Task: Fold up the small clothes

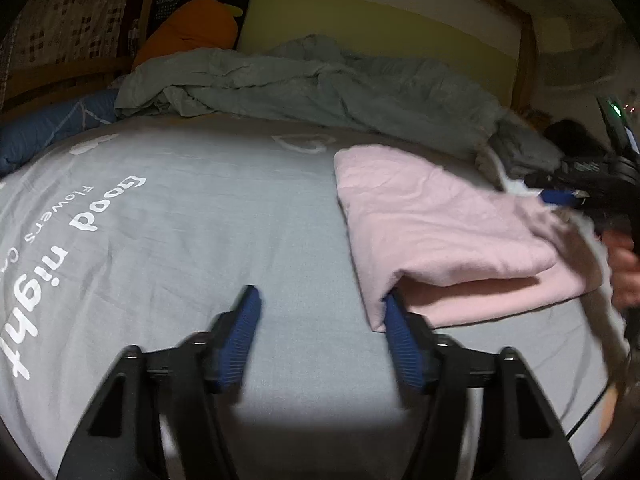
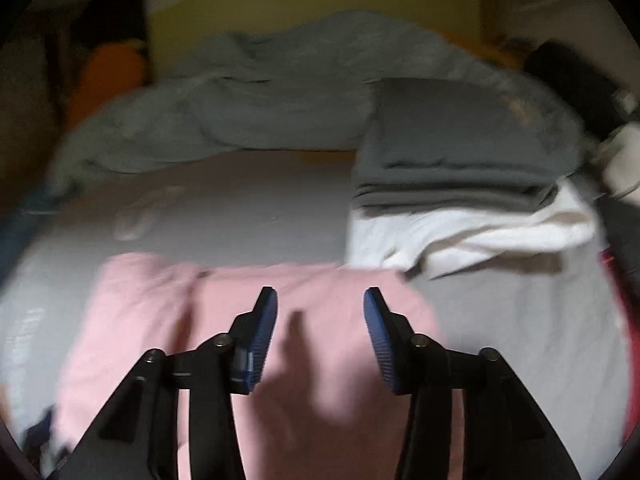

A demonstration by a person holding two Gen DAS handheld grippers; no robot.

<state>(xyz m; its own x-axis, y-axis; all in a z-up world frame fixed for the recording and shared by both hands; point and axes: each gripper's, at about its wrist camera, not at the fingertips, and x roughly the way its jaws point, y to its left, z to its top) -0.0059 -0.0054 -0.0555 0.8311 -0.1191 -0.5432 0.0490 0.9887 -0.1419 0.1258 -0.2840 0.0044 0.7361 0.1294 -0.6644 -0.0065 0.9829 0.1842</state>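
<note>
A pink garment (image 1: 440,232), folded into a thick rectangle, lies on the grey bed sheet (image 1: 200,220) at the right of the left wrist view. My left gripper (image 1: 320,296) is open above bare sheet; its right fingertip (image 1: 391,304) is at the garment's near left corner, and nothing is between the pads. In the right wrist view the same pink garment (image 2: 140,320) spreads below my right gripper (image 2: 320,292), which hangs open over it, pads apart and gripping nothing. The right gripper (image 1: 580,196) and the hand (image 1: 624,272) holding it also show at the left view's right edge.
A folded dark grey garment (image 2: 452,140) rests on a white one (image 2: 460,232) at the far right of the bed. A crumpled grey-green duvet (image 1: 300,84) fills the back. An orange cushion (image 1: 192,28) and a blue pillow (image 1: 40,132) sit at the far left.
</note>
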